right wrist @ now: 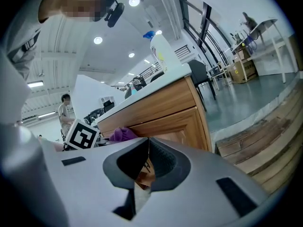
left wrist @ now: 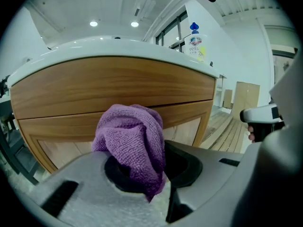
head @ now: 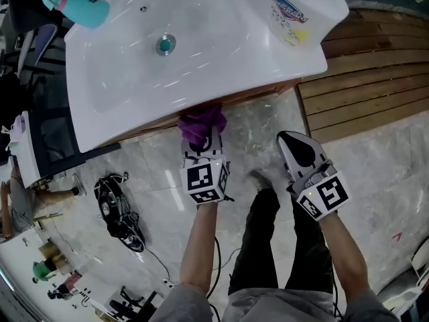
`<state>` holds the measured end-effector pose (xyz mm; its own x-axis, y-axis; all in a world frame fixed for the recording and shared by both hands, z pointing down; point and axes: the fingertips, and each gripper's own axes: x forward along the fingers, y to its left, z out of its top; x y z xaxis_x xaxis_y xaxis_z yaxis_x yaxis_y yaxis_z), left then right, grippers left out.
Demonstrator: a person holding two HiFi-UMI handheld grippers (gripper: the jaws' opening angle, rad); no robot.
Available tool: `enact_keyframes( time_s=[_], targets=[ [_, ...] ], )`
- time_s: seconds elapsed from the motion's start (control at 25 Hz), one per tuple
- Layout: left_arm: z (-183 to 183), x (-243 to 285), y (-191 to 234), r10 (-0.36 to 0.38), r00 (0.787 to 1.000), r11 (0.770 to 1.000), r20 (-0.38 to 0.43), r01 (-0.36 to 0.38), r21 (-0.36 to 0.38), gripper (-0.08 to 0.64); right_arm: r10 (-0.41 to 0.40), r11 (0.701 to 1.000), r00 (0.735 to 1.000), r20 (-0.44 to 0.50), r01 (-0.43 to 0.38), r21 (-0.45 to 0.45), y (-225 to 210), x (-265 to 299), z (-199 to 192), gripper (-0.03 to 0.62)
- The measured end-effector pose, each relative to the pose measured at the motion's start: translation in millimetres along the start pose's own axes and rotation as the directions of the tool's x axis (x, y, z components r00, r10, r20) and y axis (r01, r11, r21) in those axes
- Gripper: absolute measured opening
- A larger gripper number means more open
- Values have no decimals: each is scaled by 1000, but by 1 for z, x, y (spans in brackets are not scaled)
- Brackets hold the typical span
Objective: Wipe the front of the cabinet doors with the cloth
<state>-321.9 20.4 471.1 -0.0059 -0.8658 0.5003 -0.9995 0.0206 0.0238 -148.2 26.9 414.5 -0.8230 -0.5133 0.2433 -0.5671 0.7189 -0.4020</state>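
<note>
Purple knitted cloth (left wrist: 132,141), bunched into a loose ball, sits clamped between the pads of my left claw (left wrist: 151,167). The bundle rises above the jaws, and one fold hangs down over their near side.

In the head view this left claw (head: 201,146) points at the cabinet. It holds the cloth (head: 201,125) right at the wooden front, just under the lip of the white washbasin (head: 120,106). Whether fabric and wood actually touch cannot be told.

My right claw (right wrist: 148,141) is closed, tips meeting, with nothing between them. It hangs beside the left one, on its right (head: 298,146), over the grey marble floor (head: 255,123) and apart from the cabinet.

Directly beyond the cloth are the cabinet doors (left wrist: 57,136), framed panels of warm brown wood. Above them a curved wooden band (left wrist: 113,86) runs under the basin rim. The right gripper view shows the same doors (right wrist: 175,122) from the side, with a little of the purple cloth (right wrist: 120,134) showing at their left.

On the basin's far right corner stands a white bottle (head: 295,9) with a blue cap, also seen in the left gripper view (left wrist: 195,44). A teal object (head: 77,9) lies at the far left corner, and the round drain (head: 165,44) lies between them.

To the right of the cabinet, slatted wooden decking (head: 362,79) adjoins the marble. Black cables (head: 117,210) lie on the floor to my left.
</note>
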Motion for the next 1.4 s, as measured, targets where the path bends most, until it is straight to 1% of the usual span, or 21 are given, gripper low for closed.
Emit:
enact_keyframes(
  time_s=[0.36, 0.8, 1.4],
  targets=[
    [-1, 12, -5, 7, 999, 999, -36, -5, 53, 77, -14, 1000, 1000, 14, 14, 21, -14, -2, -1, 11],
    [5, 27, -41, -59, 997, 996, -51, 62, 67, 77, -52, 998, 998, 18, 51, 38, -33, -16, -1, 11],
    [10, 43, -83, -117, 991, 988, -63, 123, 93, 75, -98, 993, 994, 53, 94, 78, -60, -39, 1, 11]
  ],
)
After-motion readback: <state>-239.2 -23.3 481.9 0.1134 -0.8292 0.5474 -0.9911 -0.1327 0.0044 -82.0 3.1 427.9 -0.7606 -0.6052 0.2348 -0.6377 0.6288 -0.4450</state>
